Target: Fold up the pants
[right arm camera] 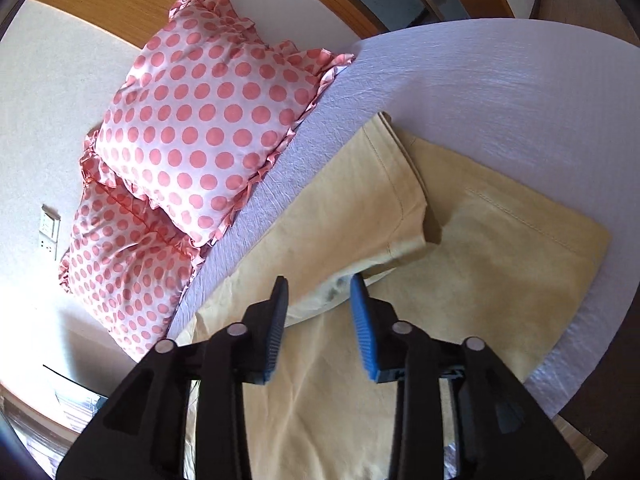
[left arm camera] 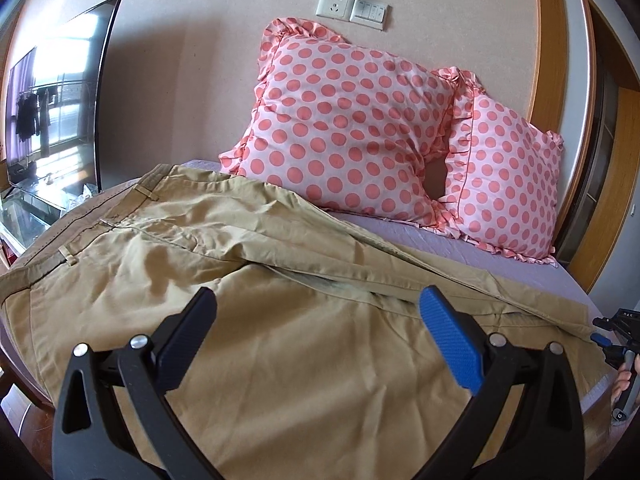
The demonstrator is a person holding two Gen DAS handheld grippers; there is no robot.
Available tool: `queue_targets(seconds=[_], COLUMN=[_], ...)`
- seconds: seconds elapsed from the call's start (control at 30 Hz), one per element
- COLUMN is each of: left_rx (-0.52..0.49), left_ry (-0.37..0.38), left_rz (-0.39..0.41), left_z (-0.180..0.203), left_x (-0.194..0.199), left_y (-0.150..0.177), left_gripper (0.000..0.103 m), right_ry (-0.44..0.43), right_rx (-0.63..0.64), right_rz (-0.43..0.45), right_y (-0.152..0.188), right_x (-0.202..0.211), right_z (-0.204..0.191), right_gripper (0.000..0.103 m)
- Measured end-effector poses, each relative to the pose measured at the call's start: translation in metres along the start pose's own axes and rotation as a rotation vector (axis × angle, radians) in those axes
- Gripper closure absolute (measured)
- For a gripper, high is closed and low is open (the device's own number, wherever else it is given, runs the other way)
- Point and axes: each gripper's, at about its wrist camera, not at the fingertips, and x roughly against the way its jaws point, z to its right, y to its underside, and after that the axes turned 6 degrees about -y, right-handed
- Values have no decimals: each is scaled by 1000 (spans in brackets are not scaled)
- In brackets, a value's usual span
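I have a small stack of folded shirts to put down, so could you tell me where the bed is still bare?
The lavender bedsheet lies bare beyond the leg hems of the khaki cotton pants. A narrow strip runs between the pants and the two pink polka-dot pillows. The pants cover the near side.

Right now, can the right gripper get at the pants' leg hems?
Probably yes. The right gripper is open above the pants, and the hems lie flat on the bed just ahead with nothing between.
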Motion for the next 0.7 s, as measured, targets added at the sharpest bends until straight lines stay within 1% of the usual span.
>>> queue_targets(seconds=[0.1, 0.13, 0.3, 0.33, 0.4, 0.43, 0.47, 0.5, 0.53, 0.57, 0.6, 0.63, 0.7], left_rx=[9, 19, 53, 59, 68, 67, 65, 67, 72, 82, 93, 101, 117], left_ry=[-19, -26, -23, -15, 16, 20, 18, 7, -2, -1, 2, 0, -31], left_rz=[-7, -8, -21, -32, -61, -84, -108, -130, -147, -163, -177, -195, -241], left_z=[-8, -10, -17, -17, -18, -18, -19, -20, -22, -23, -25, -25, -27], left_x=[-1, -1, -8, -11, -21, -27, -33, -40, -48, -57, -67, -79, -109], left_y=[-6, -8, -17, -19, -24, -27, -31, -35, -40, -47, -53, -59, -72], left_gripper=[2, 2, 2, 2, 2, 2, 2, 2, 2, 3, 3, 3, 3], right_ry=[18, -1, -2, -10, -60, -110, -183, -234, -261, -280, -281, -279, -287], right_rx=[-59, -76, -108, -94, -37, -26, -15, 10, 43, 80, 110, 128, 135], right_rz=[-53, -47, -18, -9, 2, 16, 39, 65, 94, 125, 145, 156, 157], right_y=[4, 7, 6, 4, -2, -4, -7, -8, -8, -7, -6, -5, -4], right_x=[-8, -8, -8, -11, -17, -14, -6, 5, 17, 30, 40, 46, 53], right_z=[12, 16, 21, 20, 20, 20, 20, 19, 16, 14, 13, 11, 13], right_gripper=[63, 63, 64, 73, 101, 101, 101, 101, 101, 101, 101, 101, 101])
